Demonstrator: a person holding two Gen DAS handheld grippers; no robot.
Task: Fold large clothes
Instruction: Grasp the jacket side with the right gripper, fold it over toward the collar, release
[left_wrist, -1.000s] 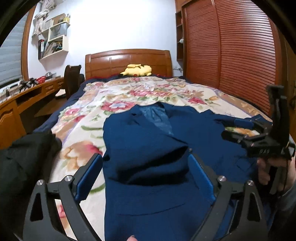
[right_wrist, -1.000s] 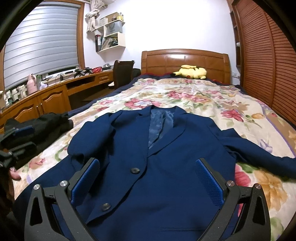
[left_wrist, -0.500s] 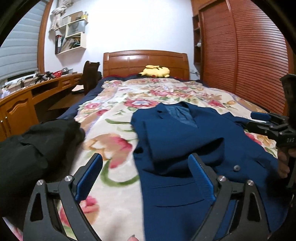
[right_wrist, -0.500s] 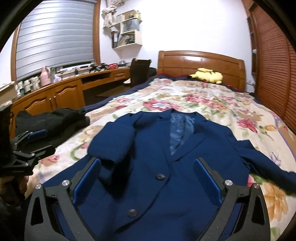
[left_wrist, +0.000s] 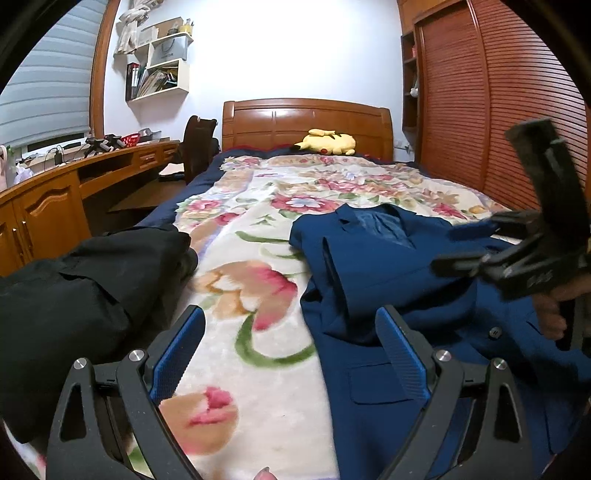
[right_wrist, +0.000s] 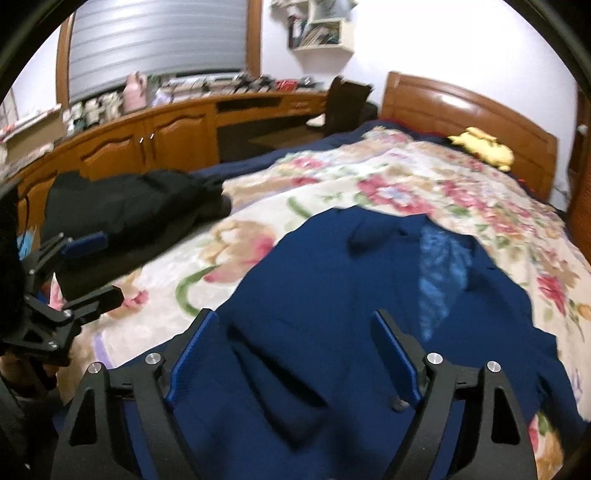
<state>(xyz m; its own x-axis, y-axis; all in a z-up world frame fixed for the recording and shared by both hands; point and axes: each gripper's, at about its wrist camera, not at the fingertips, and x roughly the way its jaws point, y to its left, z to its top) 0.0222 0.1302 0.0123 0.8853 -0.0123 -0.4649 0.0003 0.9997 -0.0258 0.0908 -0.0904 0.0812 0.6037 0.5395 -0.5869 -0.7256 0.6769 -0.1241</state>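
The blue jacket (left_wrist: 424, 295) lies flat on the bed (left_wrist: 258, 332), front side up, on the floral blanket (left_wrist: 243, 266). Its long axis runs along the length of the bed: the collar end points toward the wooden headboard (left_wrist: 306, 118), and the hem end lies nearest the cameras. The patterned lighter-blue lining (right_wrist: 439, 273) shows at the open neck. One sleeve (right_wrist: 273, 373) is folded inward and lies across the chest. A dark button (left_wrist: 494, 332) and a flap pocket (left_wrist: 384, 382) are visible on the front panel.

The left gripper (left_wrist: 290, 354) hangs above the blanket, at the jacket's edge. Its blue-padded fingers (left_wrist: 177, 350) stand wide apart; nothing is between them except blanket below and the jacket edge by the right-hand finger. No contact with the cloth is evident.

The right gripper (right_wrist: 291, 354) hangs over the jacket's chest, pointing down at the folded sleeve. Its fingers (right_wrist: 194, 350) are wide but closing; the sleeve appears between them in the view, and no pad presses on it. The right wrist view is motion-blurred.

A black garment (left_wrist: 81, 291) lies in a heap on the bed, beside the jacket and apart from it. A yellow plush toy (left_wrist: 327, 142) rests at the headboard.
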